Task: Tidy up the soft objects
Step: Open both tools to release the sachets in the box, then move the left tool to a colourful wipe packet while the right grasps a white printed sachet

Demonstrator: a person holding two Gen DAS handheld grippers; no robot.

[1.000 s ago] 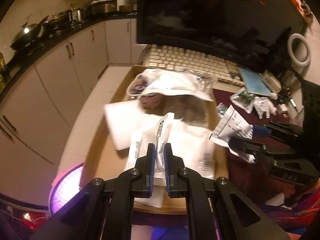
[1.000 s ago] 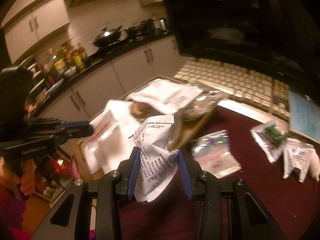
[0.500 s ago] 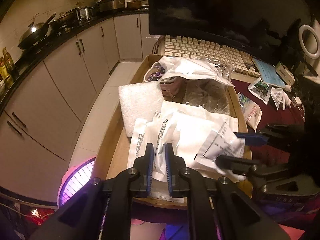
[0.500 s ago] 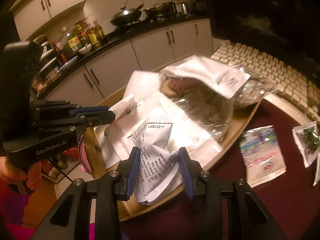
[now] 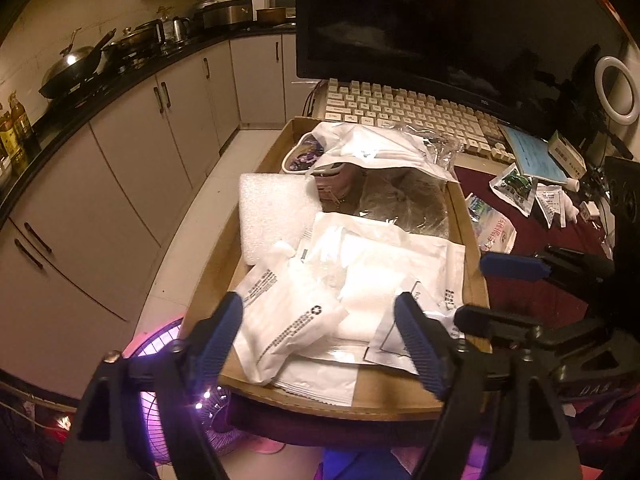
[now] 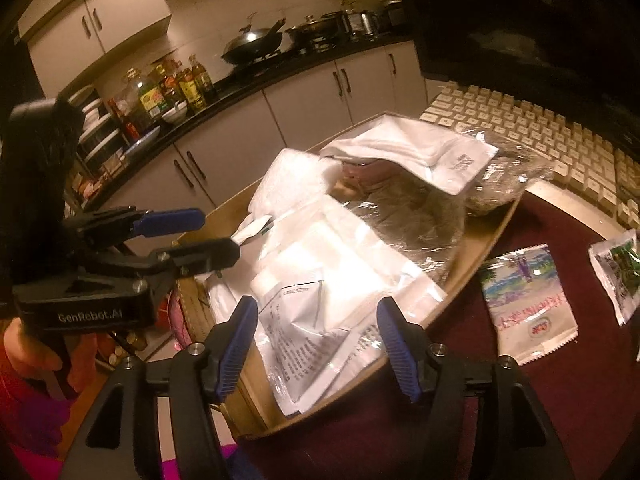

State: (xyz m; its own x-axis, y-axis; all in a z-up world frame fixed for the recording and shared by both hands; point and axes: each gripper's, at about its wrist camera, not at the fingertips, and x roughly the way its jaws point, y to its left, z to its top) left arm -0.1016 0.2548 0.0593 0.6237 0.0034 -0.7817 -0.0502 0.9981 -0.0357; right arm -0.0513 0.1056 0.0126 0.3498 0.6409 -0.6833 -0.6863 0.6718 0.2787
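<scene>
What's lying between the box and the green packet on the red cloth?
A colourful snack packet lies flat between the cardboard box and the green packet, in the right wrist view.

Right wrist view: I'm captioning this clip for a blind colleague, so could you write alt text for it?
The right gripper hangs with jaws opening over a crumpled printed white packet, touching nothing, above a cardboard tray heaped with white and clear plastic bags. The left gripper reaches in from the left, and a colourful sachet lies on the dark red tabletop beside the tray.

Place: home kitchen — wok on counter | cabinets | oil bottles
</scene>
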